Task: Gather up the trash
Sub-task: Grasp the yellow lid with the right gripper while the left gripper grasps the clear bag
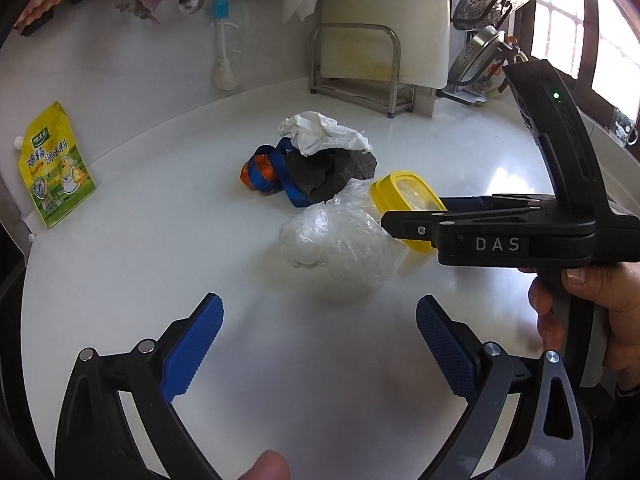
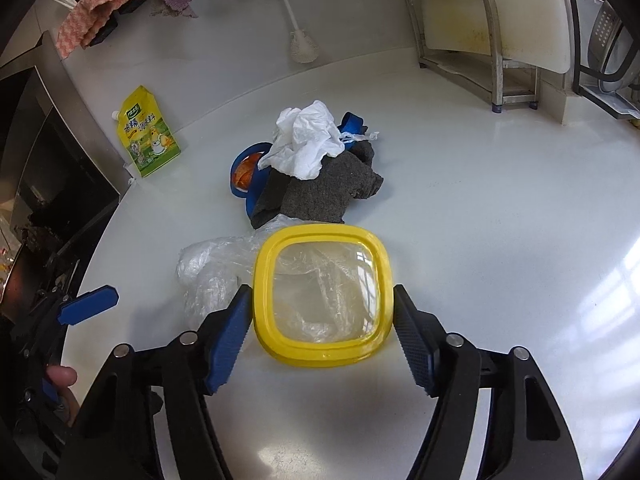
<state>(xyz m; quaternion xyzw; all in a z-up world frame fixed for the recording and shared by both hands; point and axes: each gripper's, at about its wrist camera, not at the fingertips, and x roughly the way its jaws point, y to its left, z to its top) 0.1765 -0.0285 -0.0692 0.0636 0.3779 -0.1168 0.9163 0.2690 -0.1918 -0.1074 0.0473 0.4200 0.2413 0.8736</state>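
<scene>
- Straddling the yellow-rimmed container (image 2: 320, 300), the right claw (image 2: 320, 336) has its blue pads on either side of the rim; the left pad sits against it, the right pad just beside it, so whether the grip is clenched cannot be told.
- The container sits on the white desk (image 2: 500, 240), its clear middle showing crumpled film inside.
- The left claw (image 1: 320, 344) hangs released above bare desk, its pads wide apart and nothing between them.
- Just left of the container, touching it, lies a crumpled clear plastic bag (image 1: 336, 240).
- Behind these lies a dark grey cloth (image 2: 320, 192), with a crumpled white tissue (image 2: 304, 140) resting on top.
- A blue strap (image 1: 280, 176) loops around an orange item (image 1: 260, 172) at the cloth's left side.
- Farther left, a yellow seasoning pouch (image 2: 148, 136) leans at the desk's edge.
- At the back right stands a metal rack (image 2: 480, 40) holding a white board.
</scene>
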